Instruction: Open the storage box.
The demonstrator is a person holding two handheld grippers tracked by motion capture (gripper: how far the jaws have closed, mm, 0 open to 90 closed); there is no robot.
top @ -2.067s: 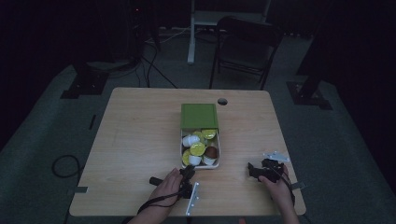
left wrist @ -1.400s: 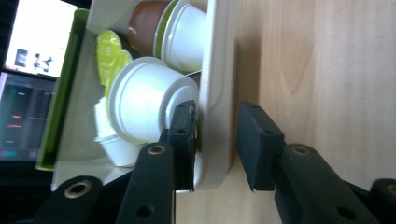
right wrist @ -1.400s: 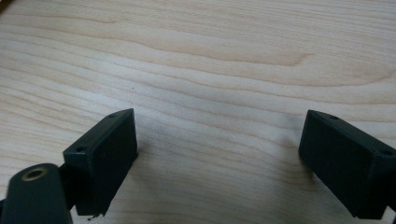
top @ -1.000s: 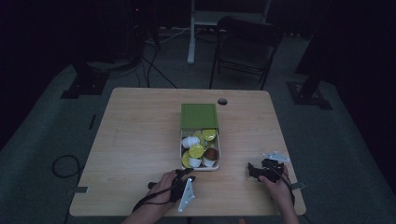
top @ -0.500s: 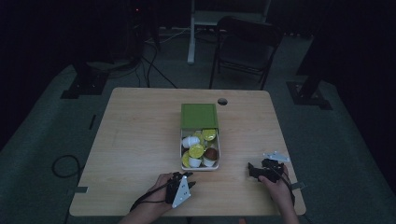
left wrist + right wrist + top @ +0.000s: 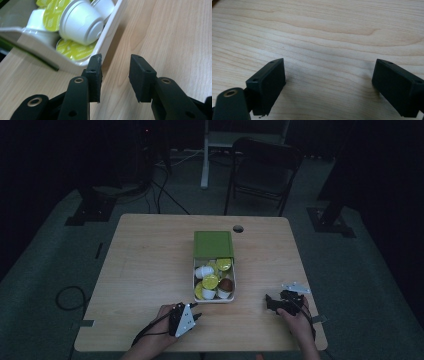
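A white tray (image 6: 194,281) holds several coffee capsules (image 6: 210,281), some with yellow lids, one brown; its green lid (image 6: 213,244) lies slid back over the far half. My left gripper (image 6: 196,313) sits near the table's front edge, just short of the tray's near left corner, rolled on its side. In the left gripper view its jaws (image 6: 115,62) stand a little apart over bare wood, beside the tray wall (image 6: 110,32) and a white capsule (image 6: 80,22). My right gripper (image 6: 269,303) rests right of the tray, wide open (image 6: 328,75) over bare wood.
The wooden table (image 6: 150,260) has a round cable hole (image 6: 238,228) behind the green lid. A dark chair (image 6: 262,165) and stand legs are on the floor beyond the table. A cable loop (image 6: 67,297) lies on the floor at the left.
My left hand has drawn back from the tray toward the table's front left and rolled, so its grey plate faces up. The right hand has stayed still.
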